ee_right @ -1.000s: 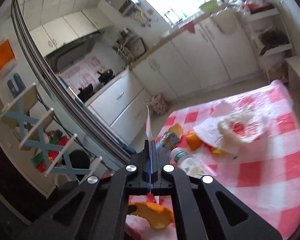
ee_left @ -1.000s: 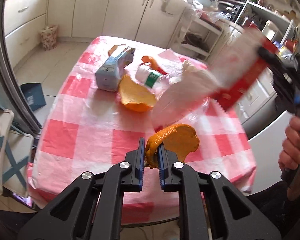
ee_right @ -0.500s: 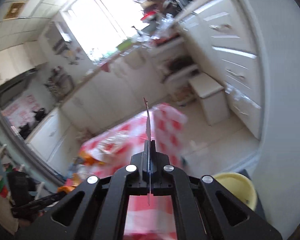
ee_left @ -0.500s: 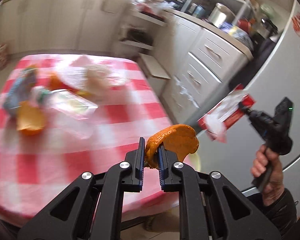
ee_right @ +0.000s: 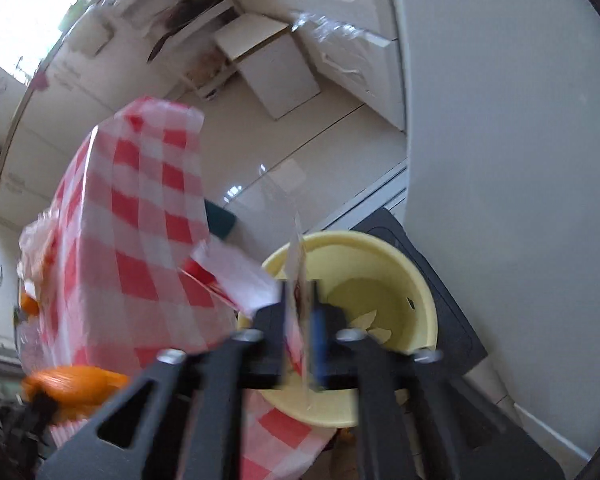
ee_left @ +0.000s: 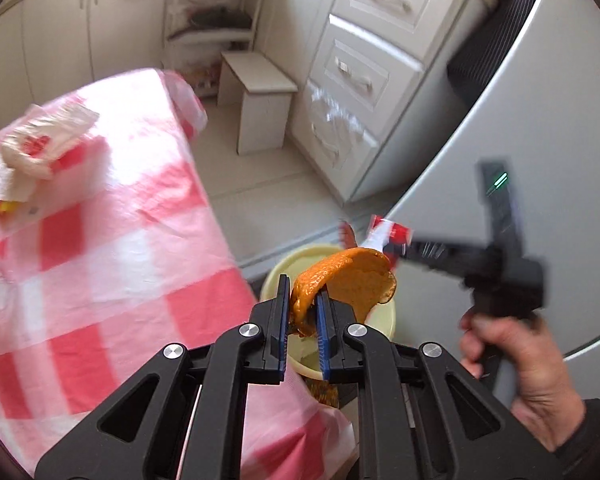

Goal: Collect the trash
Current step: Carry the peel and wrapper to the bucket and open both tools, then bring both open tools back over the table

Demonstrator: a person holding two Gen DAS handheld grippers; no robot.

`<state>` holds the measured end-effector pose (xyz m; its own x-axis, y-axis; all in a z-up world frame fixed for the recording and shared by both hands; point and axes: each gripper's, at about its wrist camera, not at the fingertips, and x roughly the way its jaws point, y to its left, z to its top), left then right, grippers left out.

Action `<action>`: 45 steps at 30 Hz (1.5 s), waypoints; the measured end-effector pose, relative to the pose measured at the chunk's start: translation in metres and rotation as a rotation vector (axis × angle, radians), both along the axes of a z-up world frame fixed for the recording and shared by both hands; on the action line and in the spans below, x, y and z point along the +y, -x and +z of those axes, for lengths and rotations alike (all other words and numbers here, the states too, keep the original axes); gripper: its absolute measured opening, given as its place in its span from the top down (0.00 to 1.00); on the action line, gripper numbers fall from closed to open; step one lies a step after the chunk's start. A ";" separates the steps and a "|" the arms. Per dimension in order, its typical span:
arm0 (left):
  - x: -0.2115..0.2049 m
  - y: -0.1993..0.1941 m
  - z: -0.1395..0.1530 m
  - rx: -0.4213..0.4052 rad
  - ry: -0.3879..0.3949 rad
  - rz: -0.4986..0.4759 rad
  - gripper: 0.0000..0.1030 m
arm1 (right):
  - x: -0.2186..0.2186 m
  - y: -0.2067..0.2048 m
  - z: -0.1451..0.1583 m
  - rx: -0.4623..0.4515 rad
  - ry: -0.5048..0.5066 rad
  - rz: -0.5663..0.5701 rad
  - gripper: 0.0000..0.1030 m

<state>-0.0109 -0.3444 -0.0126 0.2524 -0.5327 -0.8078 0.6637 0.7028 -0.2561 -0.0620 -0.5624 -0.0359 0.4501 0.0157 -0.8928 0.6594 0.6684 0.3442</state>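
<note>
My left gripper (ee_left: 303,312) is shut on a curled piece of orange peel (ee_left: 352,280), held over the yellow bin (ee_left: 278,270) beside the table. In the right wrist view the peel (ee_right: 76,384) shows blurred at the lower left. My right gripper (ee_right: 300,306) points down into the bin (ee_right: 384,280). Its jaws are opening, and a thin red and white wrapper (ee_right: 298,276) stands edge-on between them without being pressed. The left wrist view shows that gripper (ee_left: 396,252), the wrapper (ee_left: 390,236) at its tip, and the person's hand (ee_left: 512,344) holding it.
The table with its red and white checked cloth (ee_left: 100,264) is left of the bin, with a crumpled bag and paper (ee_left: 40,148) on it. A white stool (ee_left: 260,100), drawers (ee_left: 360,72) and a grey fridge (ee_left: 540,120) stand behind. A black mat (ee_right: 440,276) lies under the bin.
Both grippers swung from above the table to over the yellow bin at its side and tipped downward. The right jaws went from shut on the wrapper to parted. The left still grips the peel.
</note>
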 end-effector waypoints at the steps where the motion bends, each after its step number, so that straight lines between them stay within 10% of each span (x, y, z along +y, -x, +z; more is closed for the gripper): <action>1: -0.004 0.000 -0.008 0.010 -0.016 -0.003 0.89 | -0.002 0.002 0.008 -0.030 0.025 -0.019 0.44; 6: -0.041 0.000 -0.037 0.065 -0.074 -0.034 0.89 | -0.005 0.008 0.042 -0.162 0.055 -0.027 0.44; 11: -0.044 0.006 -0.035 0.056 -0.059 -0.056 0.51 | 0.000 0.012 0.062 -0.243 0.050 -0.031 0.42; 14: -0.029 0.003 -0.023 0.042 -0.044 -0.038 0.50 | 0.007 0.007 0.072 -0.268 0.053 -0.009 0.41; 22: 0.123 -0.005 0.028 -0.194 -0.089 0.187 0.26 | 0.058 -0.020 0.105 -0.355 0.105 0.124 0.36; 29: 0.247 -0.058 -0.011 -0.109 -0.184 0.459 0.25 | 0.113 -0.047 0.115 -0.382 0.112 0.235 0.36; 45: 0.271 -0.153 -0.039 -0.157 -0.216 0.576 0.08 | 0.178 -0.099 0.108 -0.357 0.133 0.360 0.34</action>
